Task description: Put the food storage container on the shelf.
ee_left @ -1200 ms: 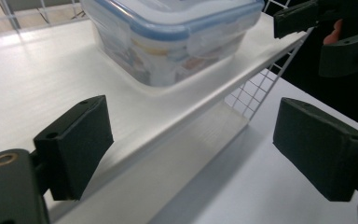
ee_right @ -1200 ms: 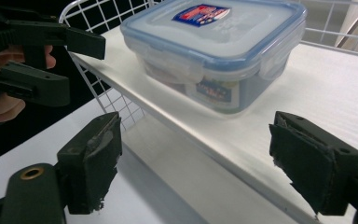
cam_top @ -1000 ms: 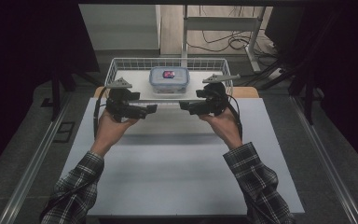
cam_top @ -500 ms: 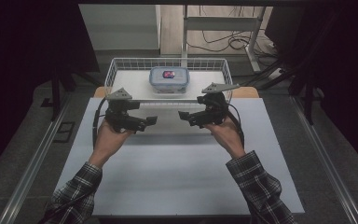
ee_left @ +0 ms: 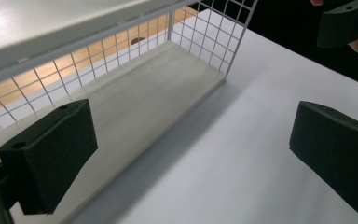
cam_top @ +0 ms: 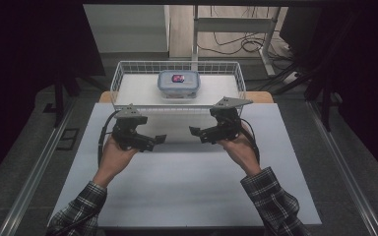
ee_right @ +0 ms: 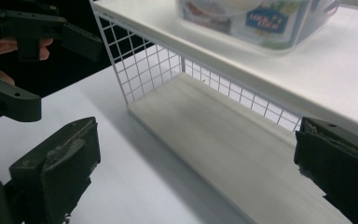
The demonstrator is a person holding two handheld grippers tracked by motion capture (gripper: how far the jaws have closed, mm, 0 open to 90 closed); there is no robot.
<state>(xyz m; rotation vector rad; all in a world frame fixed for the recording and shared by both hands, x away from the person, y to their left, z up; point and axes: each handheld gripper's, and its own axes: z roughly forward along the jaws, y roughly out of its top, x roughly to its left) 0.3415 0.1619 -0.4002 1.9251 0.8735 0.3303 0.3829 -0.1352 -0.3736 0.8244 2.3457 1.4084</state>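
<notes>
Two hand-held grippers hover over the near part of a white table (cam_top: 187, 187), their jaws pointing inward toward each other. The left gripper (cam_top: 158, 139) and the right gripper (cam_top: 195, 132) both stand with jaws wide apart and nothing between them; the jaws have just been opening.

The thing in hand is a clear lidded container (cam_top: 178, 83) with a printed label. It sits inside a white wire basket (cam_top: 123, 73) at the far edge of the table, near the middle of the basket's floor. In the right gripper view the container (ee_right: 256, 23) rests on the white upper surface, above a pale wooden board (ee_right: 223, 140) that runs along the basket's base. The left gripper view shows the basket's mesh wall (ee_left: 205, 32) and, at top right, a part of the other gripper.

Step in hand, as judged: both grippers stand off from the basket, well apart from the container and not touching it. The next move probably calls for a reach forward over the basket's near rim, one gripper to each side of the container, with the jaws kept wide enough to span its walls.

Surface and room: the tabletop is plain and bare. Beyond the basket lie a grey floor, loose cables (cam_top: 236, 44) and the legs of a metal frame (cam_top: 270, 49); dark screens close both sides.
</notes>
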